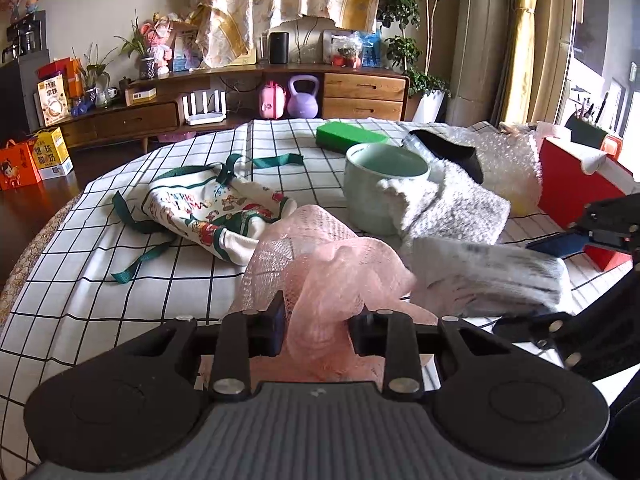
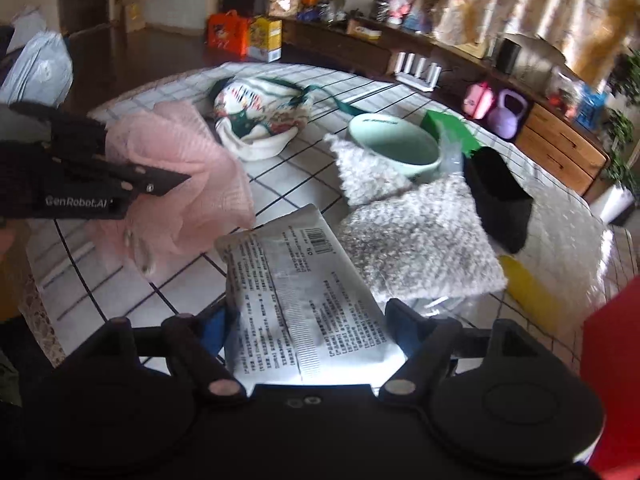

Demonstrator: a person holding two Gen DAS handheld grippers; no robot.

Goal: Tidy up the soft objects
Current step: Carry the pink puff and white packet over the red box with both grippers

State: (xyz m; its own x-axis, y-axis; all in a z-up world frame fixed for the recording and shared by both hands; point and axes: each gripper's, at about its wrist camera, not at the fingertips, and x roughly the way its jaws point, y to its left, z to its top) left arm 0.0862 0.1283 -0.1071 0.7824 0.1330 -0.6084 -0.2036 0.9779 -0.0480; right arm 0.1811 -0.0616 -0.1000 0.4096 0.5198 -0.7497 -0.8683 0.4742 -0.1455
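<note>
Pink mesh netting (image 1: 320,276) is bunched up and pinched between the jaws of the left tool (image 1: 318,330), so that one's clamped on it and holding it up off the counter (image 1: 100,304). In the right wrist view you can see the same pink bundle hanging from it on the left.

The right tool (image 2: 312,332) has its jaws wide, with a flat white printed packet (image 2: 304,292) sitting between them; the blue pads look right at its edges, but I honestly can't tell if they're pressing on it.

Just past the packet there's a fluffy grey-white cloth (image 2: 416,240) that drapes up against a pale green bowl (image 1: 380,188). Left of the bowl lies a Christmas-print drawstring bag (image 1: 212,212) with green straps. Farther back is a green sponge (image 1: 348,136), and to the right of the bowl a black sock-like thing (image 2: 500,196) on bubble wrap (image 1: 504,164). A red box (image 1: 572,196) sits at the far right edge. It's all on a white grid-pattern cloth.
</note>
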